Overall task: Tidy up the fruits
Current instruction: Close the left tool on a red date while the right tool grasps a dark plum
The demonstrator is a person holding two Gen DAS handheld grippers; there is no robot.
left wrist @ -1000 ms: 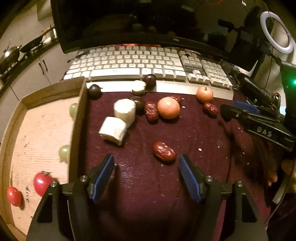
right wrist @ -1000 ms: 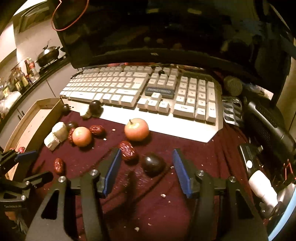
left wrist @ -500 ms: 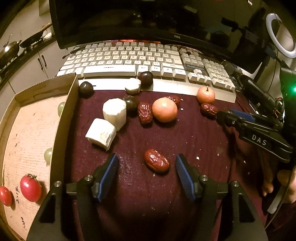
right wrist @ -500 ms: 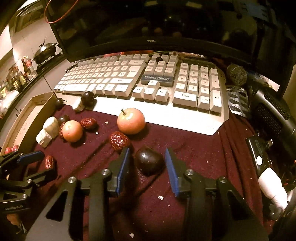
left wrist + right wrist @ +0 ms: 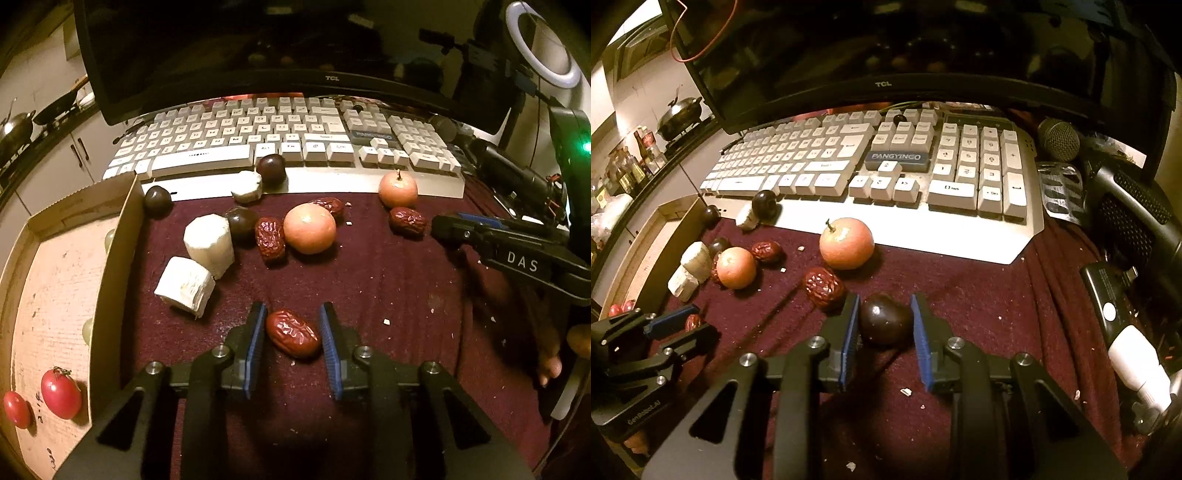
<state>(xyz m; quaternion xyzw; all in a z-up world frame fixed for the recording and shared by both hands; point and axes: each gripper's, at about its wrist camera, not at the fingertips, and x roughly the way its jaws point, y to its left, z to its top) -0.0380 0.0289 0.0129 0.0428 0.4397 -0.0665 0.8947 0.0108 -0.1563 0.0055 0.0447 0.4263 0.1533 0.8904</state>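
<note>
At the far left sits my cardboard box [image 5: 122, 236], and inside it I see two red tomatoes [image 5: 61, 393] and some pale green grapes [image 5: 87, 331] by its wall. Just beside the box, on the dark red cloth [image 5: 388, 280], lie two white chunks [image 5: 186, 286] that touch each other. Behind them a dark plum [image 5: 242, 223] sits next to a wrinkled red date [image 5: 270, 239], and an orange [image 5: 309, 229] rests right by that date. My left gripper [image 5: 293, 332] points down at the cloth, and its blue pads have just been closing in on another red date [image 5: 293, 334]. The pads now sit tight on both sides of this date, so I am holding it, and it lies on the cloth near the middle front. Farther back is a white keyboard [image 5: 280, 136] with a dark screen [image 5: 258, 40] behind it. A small apple [image 5: 846, 243] with a stem sits just in front of the keyboard, and one more date [image 5: 823, 286] lies close to it. To the right of that date is my right gripper [image 5: 884, 325]. Its pads have just been closing too, and now they press on a round dark plum [image 5: 884, 323] on the cloth, so I am holding that one. At the far right edge lie a microphone [image 5: 1058, 139] and some dark tools.
</note>
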